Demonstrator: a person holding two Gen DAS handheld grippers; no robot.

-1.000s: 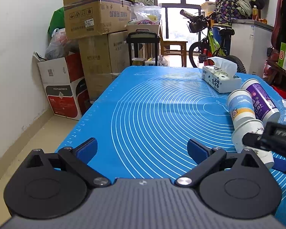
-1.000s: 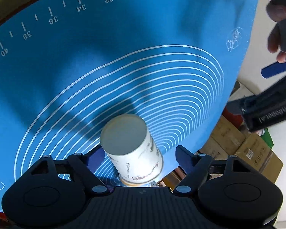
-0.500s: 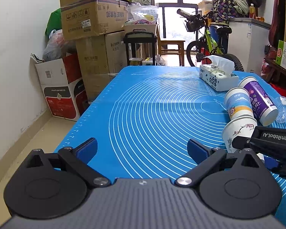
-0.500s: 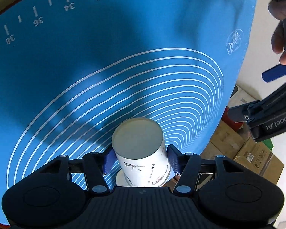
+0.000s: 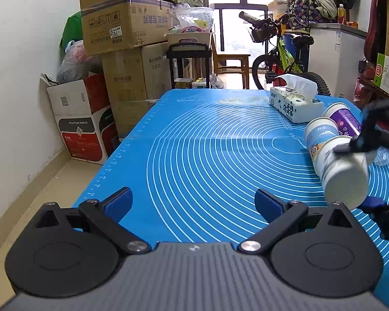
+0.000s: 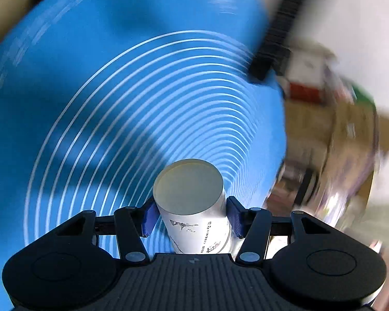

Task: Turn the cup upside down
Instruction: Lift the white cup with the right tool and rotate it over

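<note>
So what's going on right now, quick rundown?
Right gripper shut on white cup, lifted off the mat, base toward left camera. Left gripper open, idle. Two cups lying close behind; nothing blocking.

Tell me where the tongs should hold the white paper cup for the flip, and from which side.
Hold the white paper cup across its side wall, one finger on each opposite flank, as the right tongs do now. The wall is round and tapered, and the flat closed base points away from the tongs, so a mid-wall pinch probably lets the wrist roll it over.
</note>
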